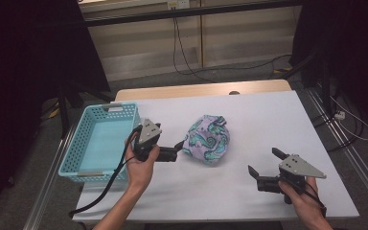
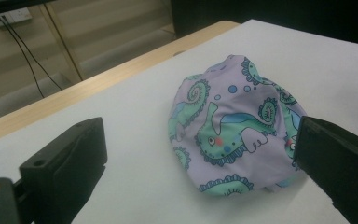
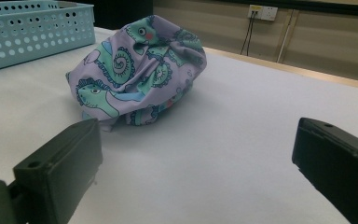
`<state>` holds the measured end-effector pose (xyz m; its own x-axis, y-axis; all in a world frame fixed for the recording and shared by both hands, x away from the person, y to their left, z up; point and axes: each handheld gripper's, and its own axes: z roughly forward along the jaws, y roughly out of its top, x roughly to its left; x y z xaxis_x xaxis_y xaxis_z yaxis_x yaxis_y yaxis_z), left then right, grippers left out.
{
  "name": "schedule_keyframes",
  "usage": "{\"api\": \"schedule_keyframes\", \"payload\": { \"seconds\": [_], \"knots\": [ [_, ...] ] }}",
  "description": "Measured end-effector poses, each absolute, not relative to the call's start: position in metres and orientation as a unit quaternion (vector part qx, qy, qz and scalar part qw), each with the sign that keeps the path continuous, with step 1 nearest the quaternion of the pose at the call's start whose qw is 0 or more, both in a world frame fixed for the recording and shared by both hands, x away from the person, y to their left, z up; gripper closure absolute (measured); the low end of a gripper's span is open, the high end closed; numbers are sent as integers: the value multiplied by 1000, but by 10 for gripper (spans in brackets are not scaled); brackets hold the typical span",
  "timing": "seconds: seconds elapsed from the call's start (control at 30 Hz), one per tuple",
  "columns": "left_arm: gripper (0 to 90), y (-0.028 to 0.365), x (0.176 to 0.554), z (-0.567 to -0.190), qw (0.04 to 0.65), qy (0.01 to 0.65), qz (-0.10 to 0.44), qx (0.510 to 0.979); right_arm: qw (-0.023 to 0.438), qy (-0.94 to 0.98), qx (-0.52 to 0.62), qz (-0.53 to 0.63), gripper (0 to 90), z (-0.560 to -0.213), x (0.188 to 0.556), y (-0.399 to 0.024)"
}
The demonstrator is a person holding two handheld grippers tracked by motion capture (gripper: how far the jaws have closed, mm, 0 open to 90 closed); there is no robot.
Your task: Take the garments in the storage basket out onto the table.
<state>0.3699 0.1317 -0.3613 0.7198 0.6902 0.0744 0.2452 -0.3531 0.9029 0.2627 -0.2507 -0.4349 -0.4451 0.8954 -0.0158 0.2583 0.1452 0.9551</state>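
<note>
A white table (image 1: 249, 191) with a wooden far edge is set before a beige wall trailing cables. A crumpled seahorse-print cloth (image 1: 207, 139) lies mid-table, beside a turquoise basket (image 1: 87, 125). The left gripper (image 1: 178, 145) is spread just beside the cloth; the right gripper (image 1: 264, 163) is spread, well apart. The room's sides are lost in darkness.

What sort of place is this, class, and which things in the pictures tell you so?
Probably a lab or recording workspace: a white table set with just a patterned cloth bundle and a blue basket, loose cables along the floor, dark curtains at the sides.
</note>
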Motion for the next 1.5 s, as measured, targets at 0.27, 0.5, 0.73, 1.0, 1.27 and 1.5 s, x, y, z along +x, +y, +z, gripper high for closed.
{"api": "schedule_keyframes", "payload": {
  "seconds": [0.27,0.5,0.73,1.0,1.27,1.5],
  "knots": [
    [28,152,363,-365,473,310,246,787,318,687,420,501,17,-435,263,-250],
    [29,177,355,-368,479,340,254,769,319,686,420,500,18,-435,263,-251],
    [27,188,338,-369,477,340,263,767,318,687,419,500,18,-435,262,-249],
    [28,222,327,-378,502,382,263,730,318,689,419,499,18,-435,262,-249],
    [20,239,304,-392,504,381,271,726,318,690,417,500,18,-436,262,-248],
    [23,234,297,-399,504,373,261,734,318,688,416,503,18,-435,262,-248]
  ]
}}
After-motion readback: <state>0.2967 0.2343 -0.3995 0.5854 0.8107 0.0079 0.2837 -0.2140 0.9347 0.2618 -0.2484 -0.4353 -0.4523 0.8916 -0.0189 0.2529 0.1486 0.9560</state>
